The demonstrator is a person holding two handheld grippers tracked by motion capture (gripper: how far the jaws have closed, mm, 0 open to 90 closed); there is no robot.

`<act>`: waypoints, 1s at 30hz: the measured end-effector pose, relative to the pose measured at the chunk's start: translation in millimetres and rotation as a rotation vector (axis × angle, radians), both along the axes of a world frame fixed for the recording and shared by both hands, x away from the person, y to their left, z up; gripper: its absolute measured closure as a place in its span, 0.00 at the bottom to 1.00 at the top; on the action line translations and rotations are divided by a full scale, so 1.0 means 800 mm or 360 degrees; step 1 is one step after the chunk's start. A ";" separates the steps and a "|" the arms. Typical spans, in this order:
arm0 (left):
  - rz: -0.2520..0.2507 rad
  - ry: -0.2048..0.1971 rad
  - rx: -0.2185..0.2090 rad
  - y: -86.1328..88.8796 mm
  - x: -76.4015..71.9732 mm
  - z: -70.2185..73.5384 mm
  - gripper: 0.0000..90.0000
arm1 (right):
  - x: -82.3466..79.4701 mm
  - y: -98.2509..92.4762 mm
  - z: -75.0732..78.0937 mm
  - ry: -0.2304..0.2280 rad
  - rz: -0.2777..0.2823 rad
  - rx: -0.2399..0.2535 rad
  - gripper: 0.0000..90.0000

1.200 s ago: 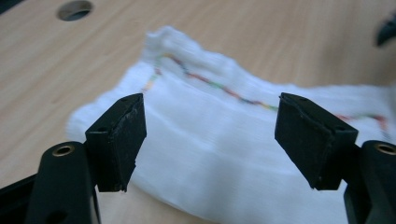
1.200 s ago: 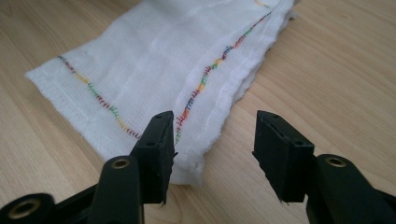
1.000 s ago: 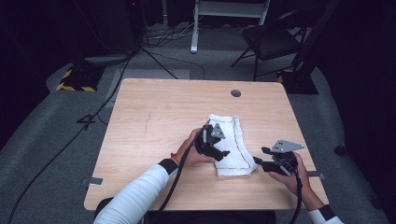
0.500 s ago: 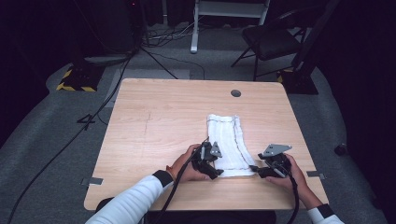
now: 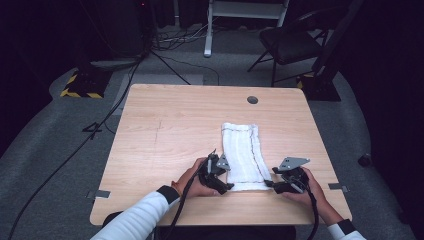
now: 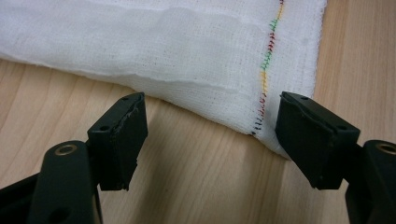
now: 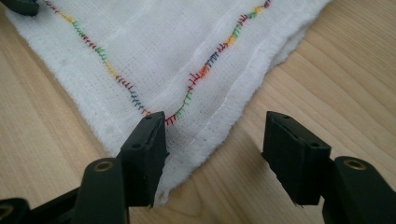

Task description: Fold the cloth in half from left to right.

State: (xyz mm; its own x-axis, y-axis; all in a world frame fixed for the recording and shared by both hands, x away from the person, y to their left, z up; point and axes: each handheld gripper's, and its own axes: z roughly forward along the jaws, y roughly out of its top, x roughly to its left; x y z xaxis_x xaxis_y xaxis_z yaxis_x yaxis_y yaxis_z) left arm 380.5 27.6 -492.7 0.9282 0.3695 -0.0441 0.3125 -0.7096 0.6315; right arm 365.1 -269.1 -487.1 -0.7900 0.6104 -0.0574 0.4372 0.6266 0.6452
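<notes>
Both hands have dropped from mid-cloth to the near end of the folded cloth [image 5: 242,152], lower right of the table [image 5: 165,125]. The left hand-held gripper [image 5: 223,186] and right hand-held gripper [image 5: 270,184] gape at its near corners, gripping nothing; the right's jaws have just been closing slightly. A pinch likely comes next.

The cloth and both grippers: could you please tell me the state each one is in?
Cloth: folded into a long strip, lying flat on the table.
Left gripper: jaws open at the cloth's near corner, nothing held.
Right gripper: jaws open astride the other near corner, not gripping.
</notes>
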 end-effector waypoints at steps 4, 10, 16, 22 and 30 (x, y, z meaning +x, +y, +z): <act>0.0010 -0.0010 -0.0009 0.008 -0.007 -0.001 0.29 | -0.004 0.006 0.000 0.0000 0.0027 -0.0001 0.45; 0.0024 -0.0004 -0.0002 0.022 -0.022 0.000 0.29 | -0.010 0.017 0.000 0.0028 0.0079 0.0002 0.43; 0.0039 -0.0029 0.0002 0.034 -0.023 0.009 0.26 | -0.011 0.022 0.007 0.0015 0.0112 -0.0003 0.41; 0.0119 -0.0060 -0.0053 0.042 0.003 0.028 0.25 | 0.013 0.013 0.029 -0.0073 -0.0008 0.0077 0.42; 0.0235 -0.0102 -0.0102 0.030 0.055 0.043 0.23 | 0.067 0.019 0.043 -0.0136 -0.0106 0.0079 0.43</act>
State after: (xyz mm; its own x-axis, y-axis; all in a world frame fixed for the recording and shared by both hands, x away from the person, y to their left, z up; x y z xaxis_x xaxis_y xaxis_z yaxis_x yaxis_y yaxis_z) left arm 424.5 51.6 -458.5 0.8655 0.5007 -0.0146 0.3684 -0.6167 0.6957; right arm 418.6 -253.5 -453.1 -0.7410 0.6653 -0.0909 0.4192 0.5641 0.7114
